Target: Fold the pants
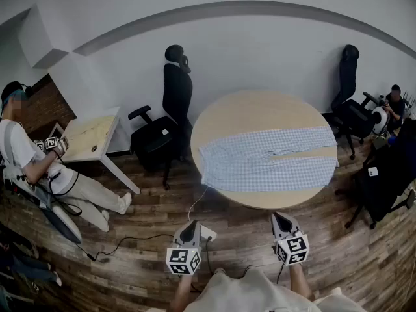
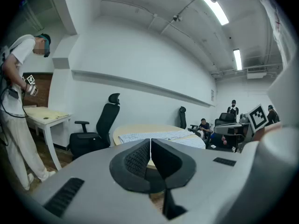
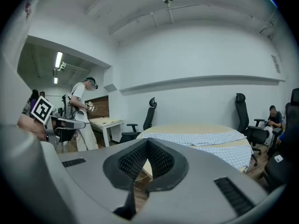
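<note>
Light blue checked pants (image 1: 268, 158) lie spread flat across the round wooden table (image 1: 260, 109), waist at the left, legs running to the right. The same pants (image 2: 161, 135) show in the left gripper view and the pants (image 3: 205, 139) in the right gripper view, well beyond the jaws. My left gripper (image 1: 189, 229) and right gripper (image 1: 281, 221) hang over the wooden floor short of the table's near edge, apart from the pants. Both are shut with nothing between the jaws: the left gripper (image 2: 150, 149) and the right gripper (image 3: 147, 146) show their pads meeting.
A black office chair (image 1: 166, 119) stands left of the table, another chair (image 1: 349, 103) at its right. A small white table (image 1: 91, 135) stands at the left with a seated person (image 1: 39, 168) beside it. A dark chair (image 1: 383, 181) sits near the right edge. A cable (image 1: 195, 207) trails on the floor.
</note>
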Tool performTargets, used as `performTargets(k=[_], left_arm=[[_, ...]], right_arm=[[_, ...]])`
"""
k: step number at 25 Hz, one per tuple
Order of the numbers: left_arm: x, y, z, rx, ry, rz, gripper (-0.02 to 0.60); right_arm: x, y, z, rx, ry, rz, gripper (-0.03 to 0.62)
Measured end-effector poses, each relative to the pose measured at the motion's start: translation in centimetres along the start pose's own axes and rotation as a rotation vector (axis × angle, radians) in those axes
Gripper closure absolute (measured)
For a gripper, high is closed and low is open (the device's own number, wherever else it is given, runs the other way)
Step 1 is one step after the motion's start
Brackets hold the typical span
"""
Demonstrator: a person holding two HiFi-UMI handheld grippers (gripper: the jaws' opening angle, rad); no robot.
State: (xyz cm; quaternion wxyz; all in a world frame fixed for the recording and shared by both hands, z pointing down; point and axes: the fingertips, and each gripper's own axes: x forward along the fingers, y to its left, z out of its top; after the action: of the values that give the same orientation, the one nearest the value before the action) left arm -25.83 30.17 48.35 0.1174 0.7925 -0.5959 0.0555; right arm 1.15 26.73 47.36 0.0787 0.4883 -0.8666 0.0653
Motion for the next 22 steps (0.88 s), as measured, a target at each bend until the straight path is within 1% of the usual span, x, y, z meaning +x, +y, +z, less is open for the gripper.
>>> performTargets(k=[12,22], left_arm=[[0.3,-2.3,0.4,0.023,0.013,0.005,0.546],[0.7,-5.3,0.3,0.032,0.021,0.038,0.546]], right_arm=[[-0.9,-1.2,-0.5,0.01,0.014,0.026,0.566],[-2.0,-3.3,-1.1,0.045,0.006,0.089,0.566]])
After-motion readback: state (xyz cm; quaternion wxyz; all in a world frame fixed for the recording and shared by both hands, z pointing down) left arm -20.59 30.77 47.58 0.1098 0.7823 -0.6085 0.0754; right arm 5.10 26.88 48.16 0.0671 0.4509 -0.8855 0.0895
